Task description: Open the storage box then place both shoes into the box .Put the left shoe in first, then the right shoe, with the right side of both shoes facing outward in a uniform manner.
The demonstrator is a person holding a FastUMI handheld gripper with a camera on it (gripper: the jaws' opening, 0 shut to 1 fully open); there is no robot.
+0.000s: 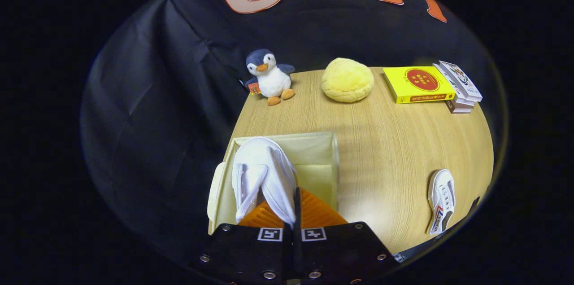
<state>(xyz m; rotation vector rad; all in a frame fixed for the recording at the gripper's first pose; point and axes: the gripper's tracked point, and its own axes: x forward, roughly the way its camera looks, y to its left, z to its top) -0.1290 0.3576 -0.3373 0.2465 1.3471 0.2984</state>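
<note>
The tongs (292,213) are closed on one white shoe (262,175), held over the single open storage box (320,150) at the near corner of the worktop (381,150). A second white shoe (441,199) lies well apart on the worktop. Beyond the box stand one plush penguin (270,76), one yellow cushion (347,80) and one stack of books (430,85).

The hand-held gripper (292,213) has both fingers pressed nearly together.
</note>
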